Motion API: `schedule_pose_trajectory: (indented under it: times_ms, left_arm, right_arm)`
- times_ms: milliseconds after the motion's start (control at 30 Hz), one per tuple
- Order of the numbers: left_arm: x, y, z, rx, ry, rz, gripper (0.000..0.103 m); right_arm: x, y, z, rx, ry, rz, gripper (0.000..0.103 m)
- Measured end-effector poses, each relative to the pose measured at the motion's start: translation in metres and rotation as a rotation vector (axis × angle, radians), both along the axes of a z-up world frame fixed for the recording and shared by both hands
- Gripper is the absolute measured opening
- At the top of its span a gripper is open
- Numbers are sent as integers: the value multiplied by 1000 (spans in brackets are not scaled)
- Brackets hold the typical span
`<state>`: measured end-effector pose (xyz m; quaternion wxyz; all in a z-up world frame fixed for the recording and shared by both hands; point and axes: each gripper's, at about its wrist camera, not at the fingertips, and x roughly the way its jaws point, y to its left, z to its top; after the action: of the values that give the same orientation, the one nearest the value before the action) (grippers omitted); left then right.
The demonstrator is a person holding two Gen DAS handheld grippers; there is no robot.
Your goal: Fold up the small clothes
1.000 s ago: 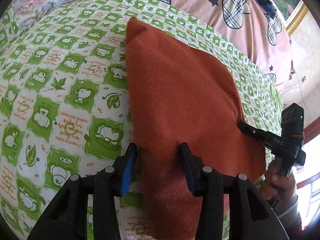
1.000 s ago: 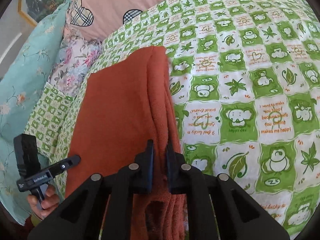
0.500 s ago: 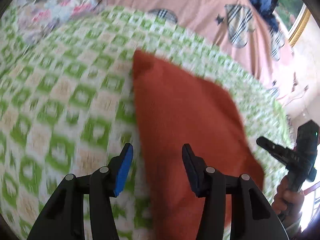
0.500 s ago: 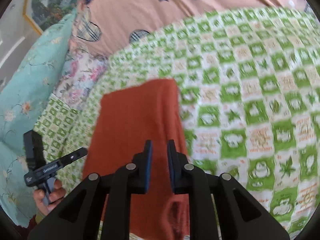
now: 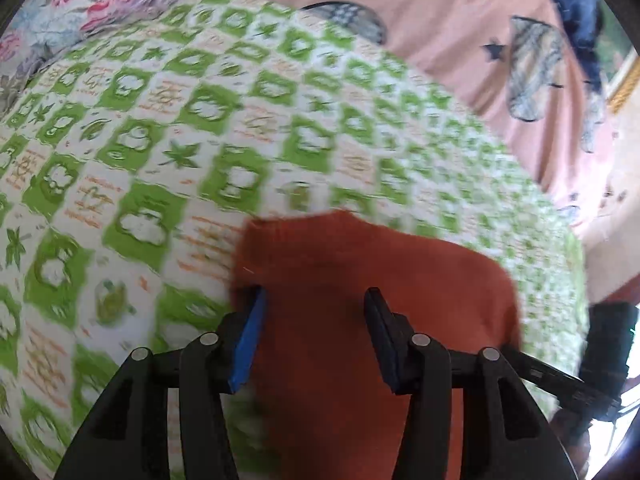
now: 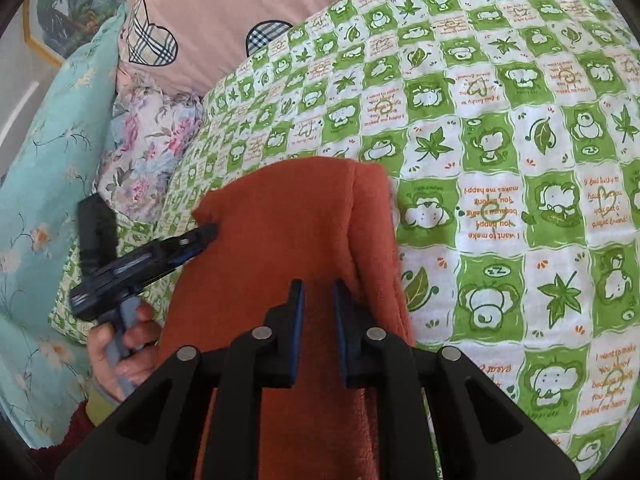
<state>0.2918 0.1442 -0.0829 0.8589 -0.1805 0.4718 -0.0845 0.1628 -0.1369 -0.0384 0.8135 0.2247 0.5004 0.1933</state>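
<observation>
Now, from the left wrist camera, the orange cloth (image 5: 376,280) lies on the green and white bed cover (image 5: 160,140). This picture is blurry. The left gripper (image 5: 316,340) has its two fingers spread wide, and the near end of the cloth sits between them. The fingers do not seem to be pinching it, though the blur makes that hard to tell. Far to the right you can see a bit of the other black tool, but not its tips. A pink blanket with hearts (image 5: 460,40) lies behind the bed cover.

From the right wrist camera the picture is sharp. The cloth (image 6: 288,240) looks folded already, with a thick doubled edge along its right side. The right gripper (image 6: 319,332) has its fingers close together, with a thin strip of cloth showing in the gap. I cannot tell if they squeeze the cloth or only hang over it. The left gripper (image 6: 210,234) shows here too, held in a hand (image 6: 120,348), its tip touching the left edge of the cloth. A blue flowery pillow (image 6: 44,160) sits at the left.

I think the cloth is soft, fluffy and light. It will bend and droop, not stay stiff. It should not slip much, and it cannot break. A good place to hold it is at a corner or the thick edge, pinching all the layers together so the fold does not fall open.
</observation>
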Motion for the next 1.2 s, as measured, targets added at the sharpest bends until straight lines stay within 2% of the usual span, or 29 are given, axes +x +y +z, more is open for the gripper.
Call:
schedule_pose_trajectory:
  times_ms: [67, 167, 300, 467, 533, 600, 667, 767, 833, 1033, 1200]
  left_arm:
    - [-1, 9, 2, -29, 3, 7, 40]
    - [-26, 11, 20, -24, -40, 15, 44]
    - [-88, 4, 37, -88, -86, -16, 46]
    - [-183, -22, 43, -153, -105, -131, 47]
    - [-215, -34, 42, -153, -110, -171, 57]
    - [-239, -47, 40, -123, -115, -210, 62]
    - [-262, -61, 31, -59, -108, -244, 62]
    - [-274, -74, 8, 37, -55, -243, 62]
    - [-286, -83, 9, 115, -87, -242, 63]
    - [-295, -79, 9, 97, -76, -198, 65]
    - [-302, -71, 4, 115, -75, -182, 65]
  right_arm:
    - [-8, -1, 6, -13, -12, -4, 16]
    - [-24, -4, 15, -19, -24, -19, 16]
    - [-58, -5, 27, -15, -44, -7, 16]
    - [-109, -5, 37, -40, -68, 30, 16]
    - [-129, -6, 33, -70, -84, 51, 19]
    - [-143, -10, 20, -132, -72, 41, 22]
    - [-152, -15, 3, -170, -39, 15, 21]
    - [-159, -23, -7, -108, -52, -18, 21]
    - [-158, -21, -6, -125, -56, -22, 21]
    - [-161, -23, -6, -129, -66, -34, 21]
    - [-170, -27, -5, -136, -69, -55, 20]
